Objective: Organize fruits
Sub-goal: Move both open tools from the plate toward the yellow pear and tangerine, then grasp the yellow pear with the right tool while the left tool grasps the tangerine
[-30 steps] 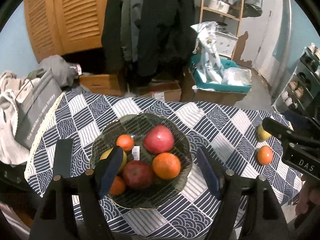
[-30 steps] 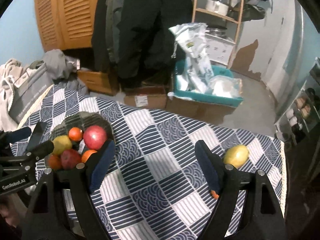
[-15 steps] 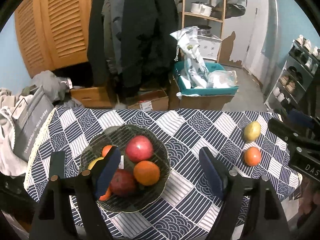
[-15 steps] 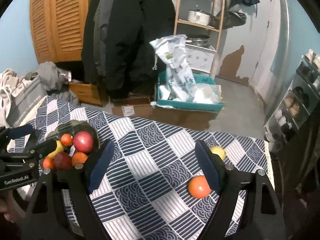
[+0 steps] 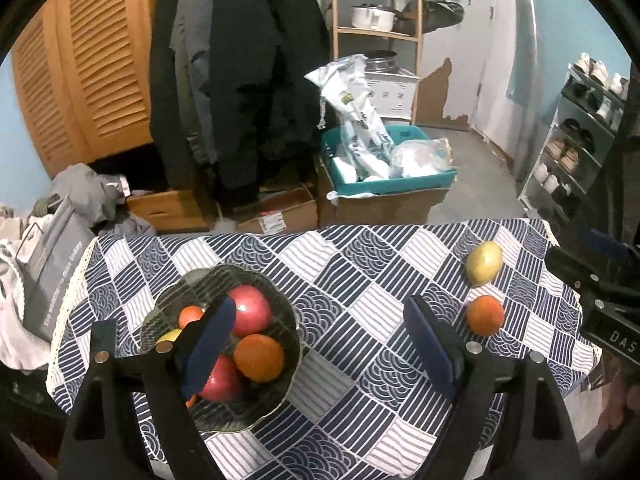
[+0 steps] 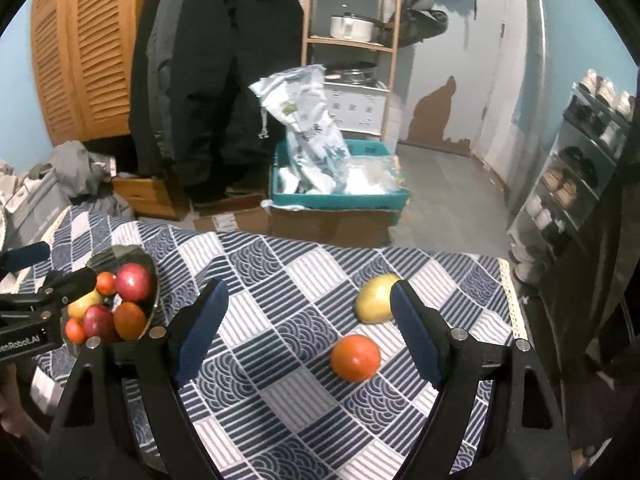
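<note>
Opening above the bowl [image 5: 224, 344], my left gripper [image 5: 320, 344] carries nothing. Right view: right gripper [image 6: 308, 328] wide, empty; orange [image 6: 355, 358] between its fingers, mango [image 6: 376, 298] beyond. I'd drop straight, centring the orange.

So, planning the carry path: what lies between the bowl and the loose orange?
Only bare patterned tablecloth between the bowl and the orange; the left wrist view shows it.
</note>
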`<move>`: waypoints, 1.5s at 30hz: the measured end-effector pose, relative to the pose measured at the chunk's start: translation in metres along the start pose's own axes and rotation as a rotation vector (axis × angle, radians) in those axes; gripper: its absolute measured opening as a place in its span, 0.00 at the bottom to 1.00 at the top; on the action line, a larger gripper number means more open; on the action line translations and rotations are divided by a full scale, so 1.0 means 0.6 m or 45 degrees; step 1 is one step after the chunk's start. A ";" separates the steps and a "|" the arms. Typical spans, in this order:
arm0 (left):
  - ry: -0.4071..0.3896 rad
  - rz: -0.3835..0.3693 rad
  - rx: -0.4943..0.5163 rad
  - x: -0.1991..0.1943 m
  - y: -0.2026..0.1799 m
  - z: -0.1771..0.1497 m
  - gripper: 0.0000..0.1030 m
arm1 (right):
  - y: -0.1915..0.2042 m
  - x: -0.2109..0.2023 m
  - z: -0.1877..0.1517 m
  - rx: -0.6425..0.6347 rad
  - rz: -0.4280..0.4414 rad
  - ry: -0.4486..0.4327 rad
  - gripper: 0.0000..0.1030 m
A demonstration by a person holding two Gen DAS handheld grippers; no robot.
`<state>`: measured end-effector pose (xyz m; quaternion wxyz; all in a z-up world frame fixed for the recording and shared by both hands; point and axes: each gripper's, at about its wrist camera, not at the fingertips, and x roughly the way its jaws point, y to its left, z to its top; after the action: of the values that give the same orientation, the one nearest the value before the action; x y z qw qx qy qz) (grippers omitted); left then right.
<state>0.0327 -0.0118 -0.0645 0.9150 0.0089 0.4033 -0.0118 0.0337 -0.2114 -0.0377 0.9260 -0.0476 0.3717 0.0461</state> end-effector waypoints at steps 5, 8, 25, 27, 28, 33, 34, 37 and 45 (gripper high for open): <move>0.001 -0.006 0.042 0.006 -0.030 0.003 0.85 | -0.032 -0.002 -0.007 0.041 -0.027 0.004 0.80; -0.001 -0.003 0.058 0.010 -0.044 0.007 0.85 | -0.052 0.001 -0.013 0.066 -0.043 0.014 0.80; 0.015 -0.021 0.056 0.074 -0.091 0.048 0.85 | -0.147 0.089 -0.032 0.216 -0.027 0.178 0.80; 0.026 -0.034 0.048 0.088 -0.094 0.054 0.85 | -0.155 0.111 -0.032 0.227 -0.026 0.209 0.80; 0.035 -0.039 0.042 0.096 -0.097 0.057 0.85 | -0.158 0.123 -0.032 0.227 -0.027 0.226 0.80; 0.071 -0.062 0.034 0.142 -0.113 0.068 0.85 | -0.174 0.183 -0.038 0.291 -0.005 0.311 0.80; 0.077 -0.061 0.035 0.151 -0.118 0.070 0.85 | -0.178 0.193 -0.040 0.306 -0.001 0.326 0.80; 0.107 -0.059 0.042 0.185 -0.128 0.075 0.85 | -0.184 0.230 -0.047 0.342 0.001 0.372 0.80; 0.204 -0.077 0.017 0.267 -0.137 0.079 0.85 | -0.195 0.306 -0.058 0.416 0.024 0.459 0.80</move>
<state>0.1730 -0.0972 -0.1514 0.8789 0.0037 0.4752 -0.0413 0.1562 -0.3224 -0.1835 0.8397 0.0989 0.5338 -0.0153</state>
